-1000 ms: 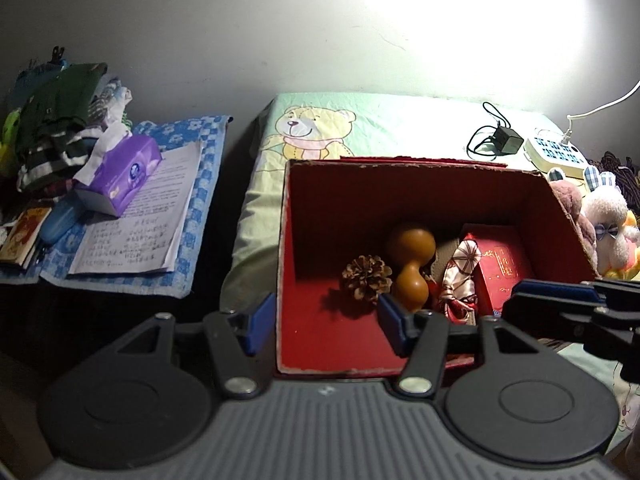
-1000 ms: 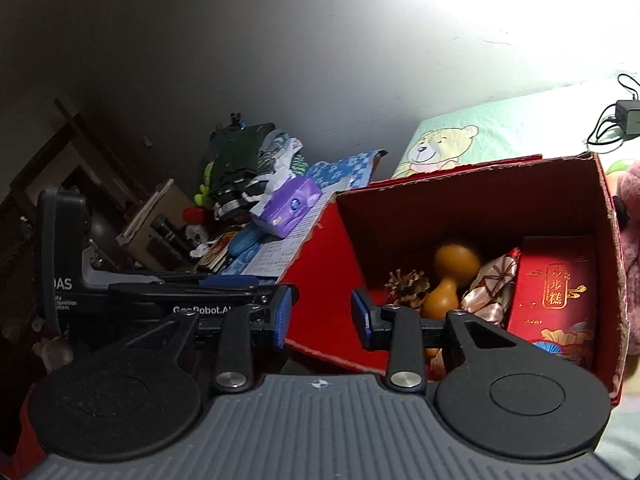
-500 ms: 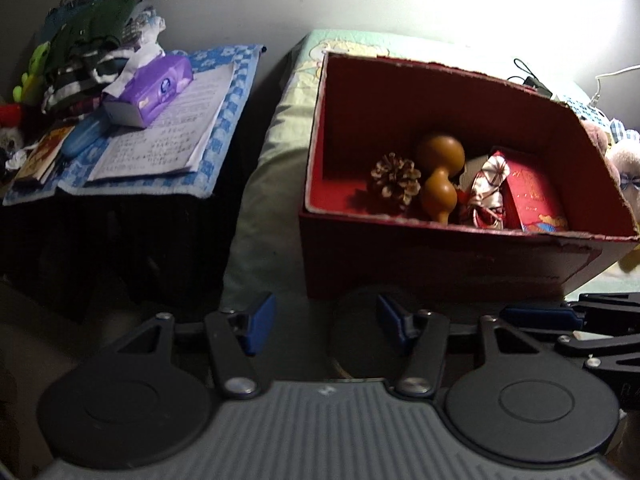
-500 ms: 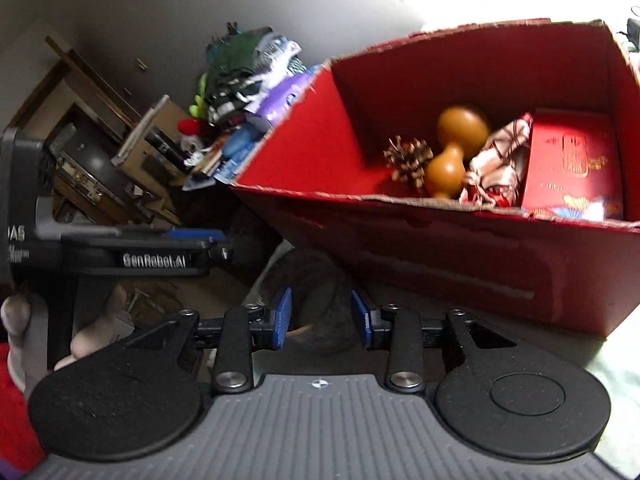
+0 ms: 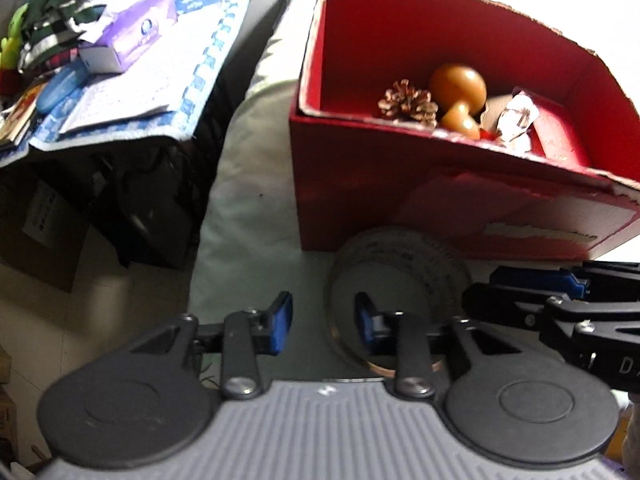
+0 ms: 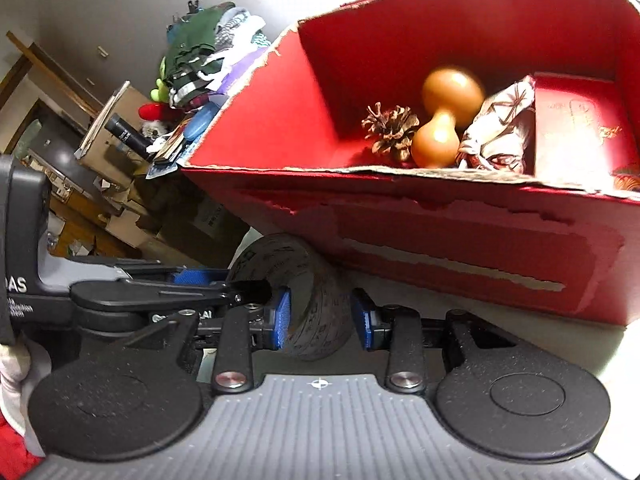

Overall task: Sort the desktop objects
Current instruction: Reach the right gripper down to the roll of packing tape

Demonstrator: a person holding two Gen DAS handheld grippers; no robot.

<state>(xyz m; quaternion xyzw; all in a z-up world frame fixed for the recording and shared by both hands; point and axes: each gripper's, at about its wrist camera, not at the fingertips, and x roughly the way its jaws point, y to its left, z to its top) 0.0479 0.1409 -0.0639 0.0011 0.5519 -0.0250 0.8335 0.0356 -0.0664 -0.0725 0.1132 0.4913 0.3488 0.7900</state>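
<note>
1. While the right gripper [image 6: 319,322] sits low over the pale green bed sheet [image 5: 256,216], its blue-padded fingers [image 6: 282,318] stand spread on either side of a grey roll of printed tape [image 6: 310,292]; whether the pads touch the roll cannot be told.
2. The left gripper [image 5: 322,320] has its fingers [image 5: 280,318] spread too, holding nothing, with its right finger over the roll's rim.
3. The roll of tape lies on the sheet just in front of the near wall of a torn red cardboard box [image 6: 460,236].
4. Inside the box lie a brown pine cone [image 6: 390,132], an orange-brown wooden gourd [image 6: 444,120], a crumpled patterned cloth bundle [image 6: 498,132] and a flat red gift packet [image 6: 576,120], side by side from left to right.
5. Left of the bed, a worktop under a blue checked cloth [image 5: 208,68] carries handwritten paper sheets [image 5: 132,92], a purple tissue pack [image 5: 128,40] and a heap of folded clothes [image 5: 60,4].
</note>
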